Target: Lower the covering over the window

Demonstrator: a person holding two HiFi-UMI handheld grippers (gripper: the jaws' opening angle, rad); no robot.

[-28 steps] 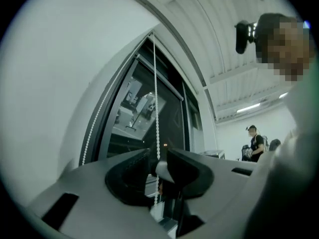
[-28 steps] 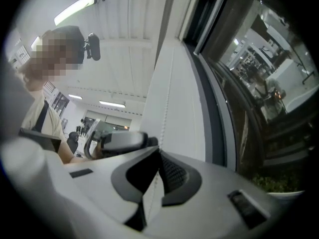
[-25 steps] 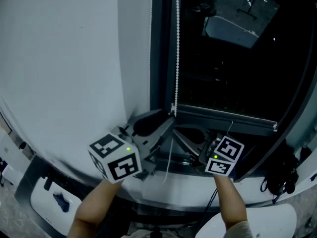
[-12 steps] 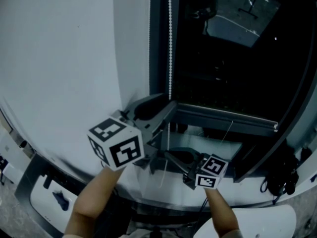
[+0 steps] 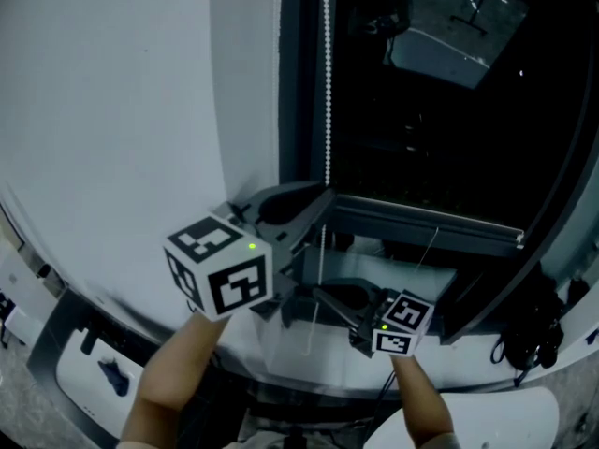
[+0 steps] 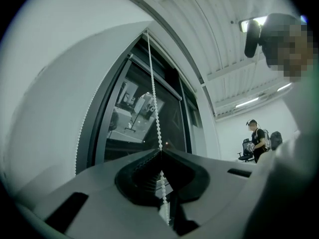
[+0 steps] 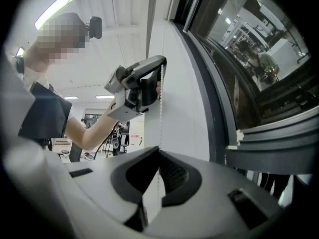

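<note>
White sill (image 5: 440, 274) runs under dark window frame (image 5: 301, 82). Grey ribbed rail (image 5: 421, 221) lines sill's far edge, small white cap at rail's right end. Near left, patch of speckled floor (image 5: 13, 410) shows at corner. White panel (image 5: 80, 386) with blue mark lies just beside it. Near right, black cable bundle (image 5: 524, 337) sits low by wall; whether it rests on floor cannot be told.
</note>
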